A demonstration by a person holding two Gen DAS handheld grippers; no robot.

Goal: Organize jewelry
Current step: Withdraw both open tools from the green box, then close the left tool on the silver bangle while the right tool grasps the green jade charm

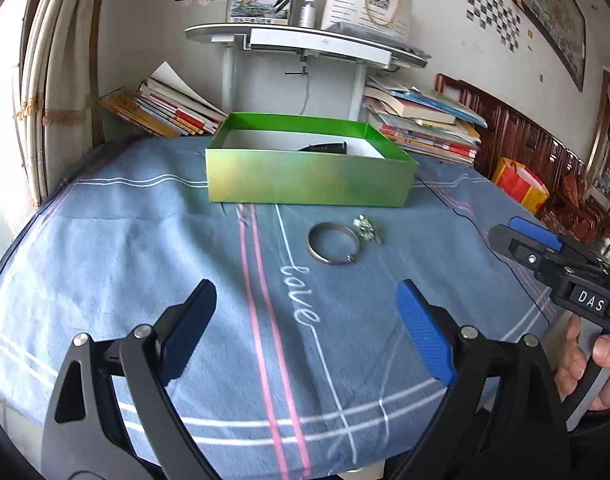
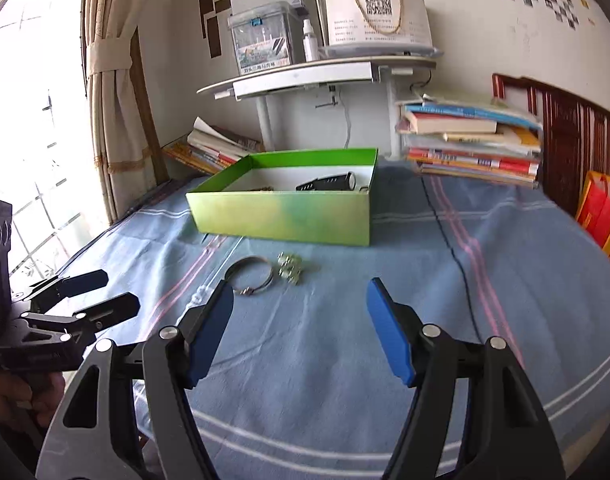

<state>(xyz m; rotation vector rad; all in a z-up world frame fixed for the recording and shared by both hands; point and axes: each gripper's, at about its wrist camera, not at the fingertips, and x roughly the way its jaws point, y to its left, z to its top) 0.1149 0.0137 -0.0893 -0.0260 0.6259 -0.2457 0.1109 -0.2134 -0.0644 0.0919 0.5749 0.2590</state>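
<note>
While both claws hang over the blue cloth with pink and white stripes (image 1: 153, 240), I see my left claw (image 1: 305, 332) released, its blue pads spread wide and holding nothing. My right claw (image 2: 299, 332) is likewise released and bare. Just ahead of the left claw's gap, slightly toward its right pad, lies a thin silver metal bangle (image 1: 332, 243), flat on the cloth, with a small clasp on its near rim. Touching the bangle's far right edge is a small cluster of pale gold and silver trinkets (image 1: 367, 229); I cannot tell what kind. From the right claw these two sit ahead of its left pad, which partly hides the bangle's near edge. Farther on stands an open green cardboard box with a white floor (image 2: 281, 216), and inside it a black ribbed item (image 2: 327, 182). Beyond that are stacks of books (image 2: 471, 140) and a white desk (image 2: 305, 76).
</note>
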